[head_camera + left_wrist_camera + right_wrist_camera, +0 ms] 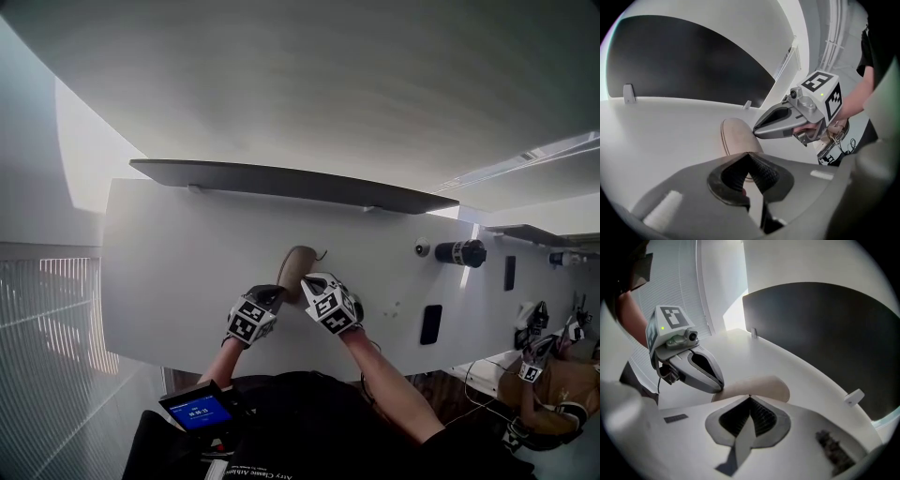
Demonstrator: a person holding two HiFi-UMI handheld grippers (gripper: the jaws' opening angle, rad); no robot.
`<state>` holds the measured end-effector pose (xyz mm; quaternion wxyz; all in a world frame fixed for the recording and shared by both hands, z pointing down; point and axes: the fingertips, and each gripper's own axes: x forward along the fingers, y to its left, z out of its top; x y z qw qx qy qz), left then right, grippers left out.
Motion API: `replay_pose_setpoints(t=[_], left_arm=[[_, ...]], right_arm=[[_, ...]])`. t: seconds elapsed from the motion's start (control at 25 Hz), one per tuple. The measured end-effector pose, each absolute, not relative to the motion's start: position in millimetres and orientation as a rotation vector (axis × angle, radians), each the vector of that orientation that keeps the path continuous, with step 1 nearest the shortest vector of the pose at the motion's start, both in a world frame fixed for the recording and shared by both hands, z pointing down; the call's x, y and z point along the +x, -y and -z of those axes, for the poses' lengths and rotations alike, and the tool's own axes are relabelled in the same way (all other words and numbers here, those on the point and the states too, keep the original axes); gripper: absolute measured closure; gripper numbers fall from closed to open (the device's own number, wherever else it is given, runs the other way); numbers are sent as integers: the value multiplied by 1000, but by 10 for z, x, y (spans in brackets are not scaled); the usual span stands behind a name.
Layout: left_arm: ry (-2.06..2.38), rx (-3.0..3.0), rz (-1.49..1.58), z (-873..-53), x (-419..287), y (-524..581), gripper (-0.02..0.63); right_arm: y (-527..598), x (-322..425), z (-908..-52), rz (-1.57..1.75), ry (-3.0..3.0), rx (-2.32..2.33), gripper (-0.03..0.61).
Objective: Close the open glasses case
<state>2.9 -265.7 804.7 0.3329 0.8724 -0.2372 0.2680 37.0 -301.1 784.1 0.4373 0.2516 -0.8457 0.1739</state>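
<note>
A tan oval glasses case [298,266] lies on the white desk [169,272]. In the left gripper view the case [736,136] looks shut, with a seam line along its edge. My left gripper [277,293] is shut with nothing in it, its tips [747,153] just short of the case's near end. My right gripper [308,280] is also shut and holds nothing, its tips [750,396] at the case [764,386]. Each gripper shows in the other's view: the right one [761,129] and the left one [717,383], both pointing at the case from opposite sides.
A dark curved monitor [281,180] stands at the desk's far edge. A black cylinder [461,253], a small round white object [422,248] and a flat black slab [431,324] lie to the right. Another person with grippers [534,361] is at the far right.
</note>
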Motion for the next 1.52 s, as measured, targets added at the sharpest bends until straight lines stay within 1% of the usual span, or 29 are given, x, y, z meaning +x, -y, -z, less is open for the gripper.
replay_pose_setpoints(t=[0.36,0.64,0.72,0.8,0.88,1.24,1.36,1.52], left_arm=[[596,2209,-691,-8048,60,2712,603],[601,2228,-670,-8015,69,2662,603],[619,2241,-665,-7992,43,2643,604],[652,2271,-662,-7914,12,2668,606],[684,2320,-641,-7763,1,2714,606],[741,2632,-490,-6924,120,2469,606],[740,2670,-451,-6749,193,2298,606],[725,2688,-469,-6706,201,2075,606]], right_arm=[[3026,370,-7870,-496,2064,584,578],[2994,410,-7870,-538,2119,719,578],[2966,435,-7853,-672,2174,791,577],[2987,496,-7722,-893,2265,904,575],[3019,596,-7472,-982,2371,1018,575],[2334,786,-6479,-598,2652,1066,575],[2099,843,-6371,-541,2670,1088,576],[1949,866,-6381,-503,2652,1089,577]])
